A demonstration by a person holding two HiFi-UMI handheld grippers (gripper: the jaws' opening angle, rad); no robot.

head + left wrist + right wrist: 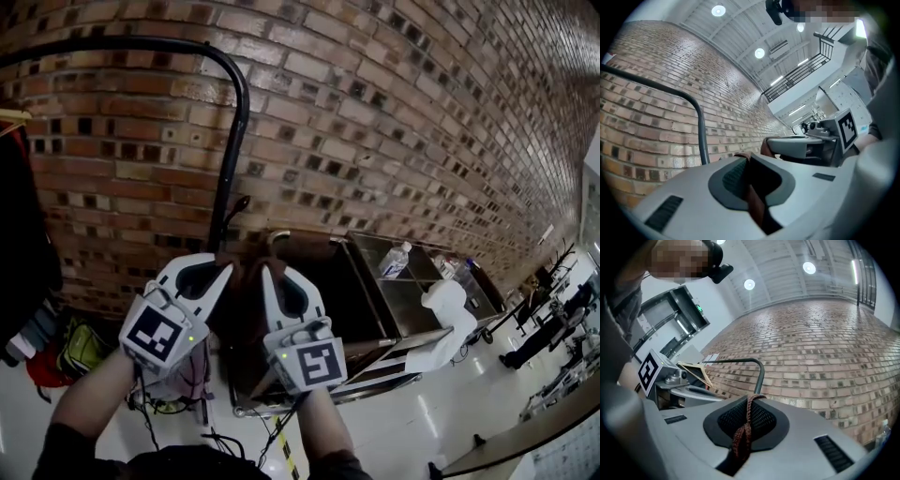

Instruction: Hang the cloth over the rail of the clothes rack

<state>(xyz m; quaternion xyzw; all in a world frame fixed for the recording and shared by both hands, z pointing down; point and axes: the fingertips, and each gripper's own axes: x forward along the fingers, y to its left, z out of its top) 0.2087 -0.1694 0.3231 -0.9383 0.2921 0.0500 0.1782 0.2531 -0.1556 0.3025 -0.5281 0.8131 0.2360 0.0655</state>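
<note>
The left tool and right tool are each clamping shut on an edge of the brown cloth, holding it up below the rail. Nothing seems to be hanging over that rail yet, so the whole draping is waiting.

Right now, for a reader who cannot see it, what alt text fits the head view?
The left tongs and right tongs both clamp a brown cloth, held up below the black rail of a rack, brick wall behind.
</note>
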